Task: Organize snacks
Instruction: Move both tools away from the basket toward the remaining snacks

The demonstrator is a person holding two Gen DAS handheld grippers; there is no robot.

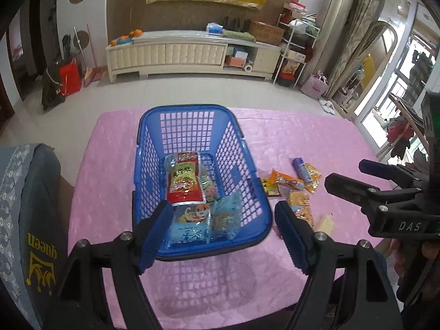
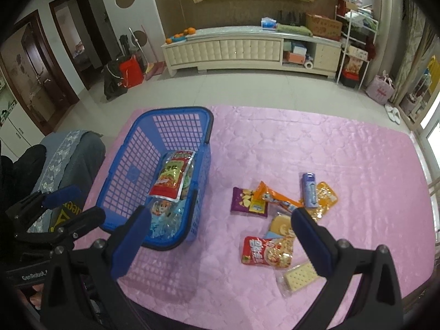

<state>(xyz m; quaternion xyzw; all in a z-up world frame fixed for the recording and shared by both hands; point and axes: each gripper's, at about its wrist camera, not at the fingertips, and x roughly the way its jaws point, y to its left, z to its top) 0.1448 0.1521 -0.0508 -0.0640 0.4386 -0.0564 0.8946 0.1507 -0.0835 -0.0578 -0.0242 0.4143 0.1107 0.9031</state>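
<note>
A blue plastic basket stands on the pink table. It holds a red snack pouch and clear blue packets. My left gripper is open and empty over the basket's near end. My right gripper is open and empty above the table, right of the basket. Loose snacks lie to the right: a red packet, a cracker pack, a purple pack, an orange bar, a blue tube.
A grey chair back with a "queen" label stands at the table's left edge. The pink tablecloth stretches far and right. A low white cabinet stands across the floor.
</note>
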